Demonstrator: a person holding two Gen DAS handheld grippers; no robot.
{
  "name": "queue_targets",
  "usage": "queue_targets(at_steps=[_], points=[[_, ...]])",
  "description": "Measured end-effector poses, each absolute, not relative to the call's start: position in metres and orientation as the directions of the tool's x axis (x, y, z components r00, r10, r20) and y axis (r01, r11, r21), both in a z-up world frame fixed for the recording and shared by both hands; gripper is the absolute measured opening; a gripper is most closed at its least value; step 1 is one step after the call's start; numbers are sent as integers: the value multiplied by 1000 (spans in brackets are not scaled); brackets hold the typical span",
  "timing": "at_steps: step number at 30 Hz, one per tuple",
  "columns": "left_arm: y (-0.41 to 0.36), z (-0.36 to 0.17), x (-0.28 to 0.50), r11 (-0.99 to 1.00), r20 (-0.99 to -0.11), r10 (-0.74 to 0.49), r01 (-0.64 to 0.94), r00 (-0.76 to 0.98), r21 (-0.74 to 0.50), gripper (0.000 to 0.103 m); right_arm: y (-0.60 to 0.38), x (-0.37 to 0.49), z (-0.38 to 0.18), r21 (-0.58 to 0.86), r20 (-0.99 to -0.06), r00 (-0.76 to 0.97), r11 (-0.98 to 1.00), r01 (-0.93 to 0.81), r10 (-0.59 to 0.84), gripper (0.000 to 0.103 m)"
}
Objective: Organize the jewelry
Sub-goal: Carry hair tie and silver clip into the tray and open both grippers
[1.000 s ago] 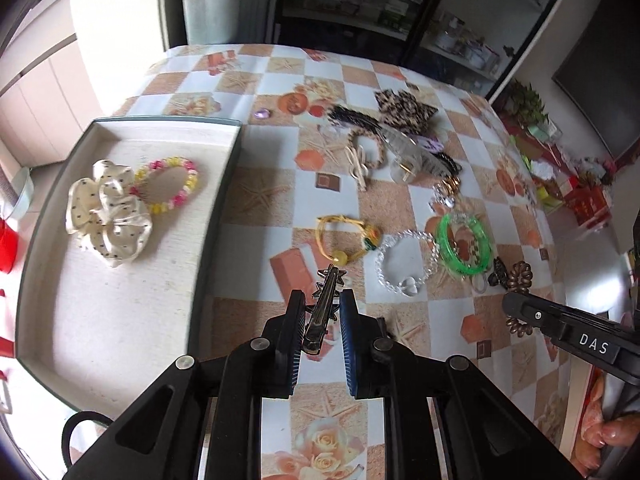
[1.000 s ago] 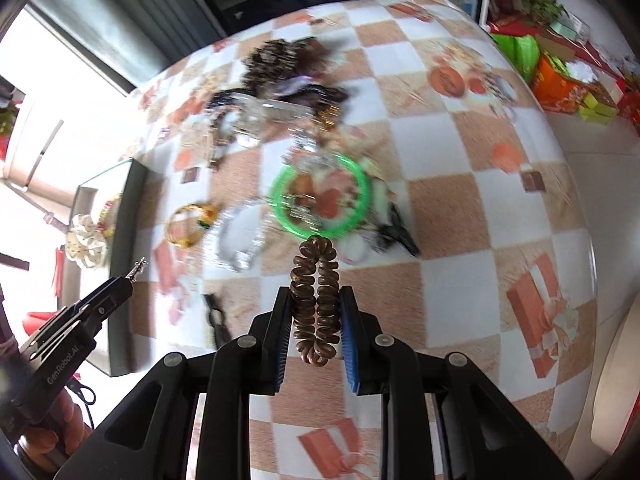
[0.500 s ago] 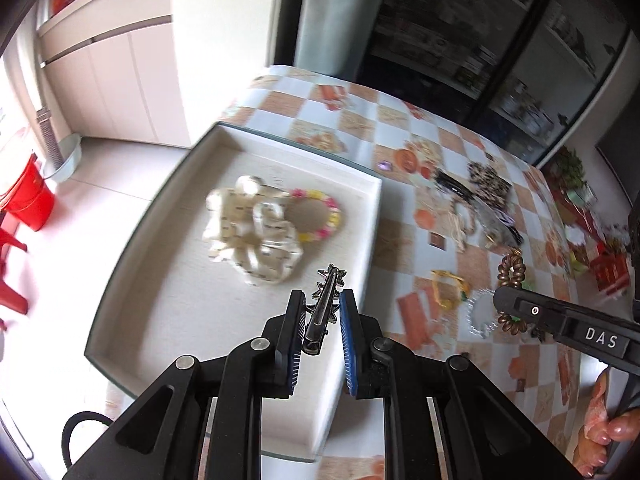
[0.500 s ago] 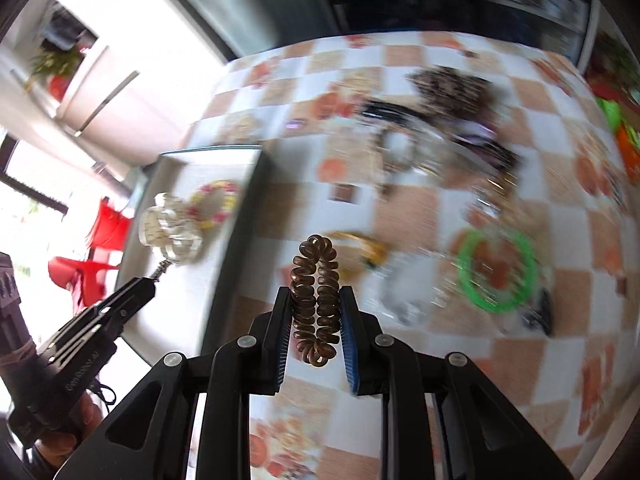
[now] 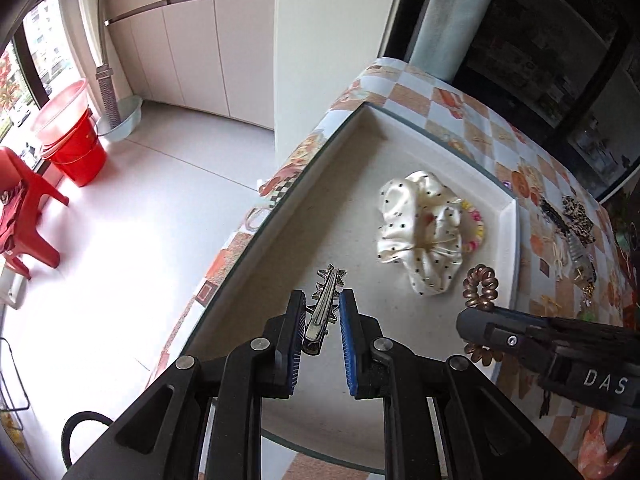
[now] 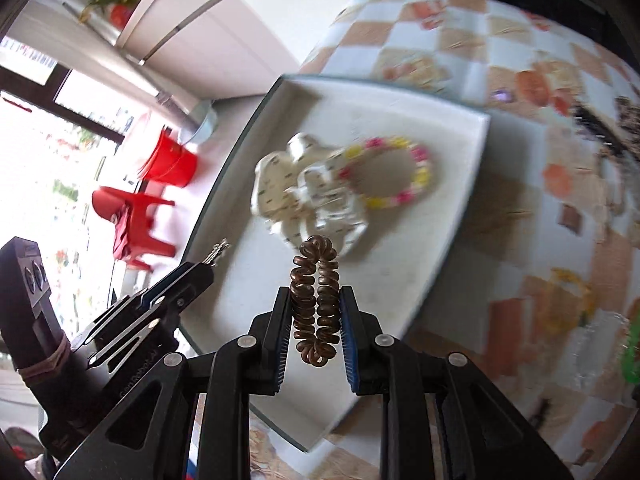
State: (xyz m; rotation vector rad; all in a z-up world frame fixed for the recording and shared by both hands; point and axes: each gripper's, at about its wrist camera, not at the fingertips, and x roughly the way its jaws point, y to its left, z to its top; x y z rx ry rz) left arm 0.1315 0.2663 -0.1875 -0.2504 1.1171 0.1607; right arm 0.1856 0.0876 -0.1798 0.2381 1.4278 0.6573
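Note:
My left gripper (image 5: 320, 308) holds a silver star-tipped hair clip (image 5: 325, 304) between its pads, above the near part of the white tray (image 5: 344, 148). My right gripper (image 6: 316, 300) is shut on a brown spiral hair tie (image 6: 315, 300), over the tray's near right part; it shows in the left wrist view (image 5: 480, 284) too. In the tray lie a cream polka-dot scrunchie (image 5: 420, 236) and a pink-and-yellow bead bracelet (image 6: 400, 172), side by side.
The tray sits at the left end of a checkered tablecloth (image 5: 560, 280), close to the table edge. More jewelry (image 5: 568, 224) lies spread on the cloth beyond the tray. A red bucket (image 5: 76, 144) and red chair (image 5: 24, 208) stand on the floor.
Both grippers have swung left from the jewelry pile to over the tray, each still carrying its piece. The left gripper's jaws look slightly wider around the clip.

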Motion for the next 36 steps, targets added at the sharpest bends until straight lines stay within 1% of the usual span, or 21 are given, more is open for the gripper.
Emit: queue_targets(at_steps=[4, 7, 15, 19, 27, 31, 33, 34, 35, 36], points=[[274, -202, 134, 954, -911, 21, -282, 411, -105, 21, 113, 188, -199, 544, -831, -60, 784, -298, 554, 25], [278, -210, 137, 949, -916, 32, -300, 399, -97, 21, 126, 197, -210, 529, -841, -67, 791, -308, 536, 25], [278, -220, 147, 939, -915, 73, -336, 396, -70, 21, 151, 228, -208, 460, -865, 13, 803, -380, 501, 25], [278, -225, 151, 933, -918, 93, -356, 386, -55, 21, 159, 246, -208, 438, -872, 37, 813, -384, 488, 25], [270, -226, 155, 942, -923, 106, -334, 369, -25, 21, 164, 260, -210, 417, -879, 51, 816, -400, 474, 26], [267, -225, 156, 942, -925, 108, -335, 364, -21, 21, 166, 260, -207, 447, -868, 23, 802, -395, 495, 37], [265, -224, 156, 946, -925, 115, -324, 363, -10, 21, 163, 261, -203, 470, -858, 14, 794, -386, 514, 46], [263, -223, 155, 948, -924, 122, -320, 362, 0, 21, 159, 262, -200, 489, -847, 10, 788, -374, 531, 53], [262, -222, 155, 949, -925, 127, -315, 359, 8, 21, 156, 263, -197, 507, -837, 9, 782, -362, 547, 56], [261, -222, 155, 950, -925, 129, -313, 357, 11, 21, 151, 264, -193, 524, -827, 10, 777, -349, 562, 57]])
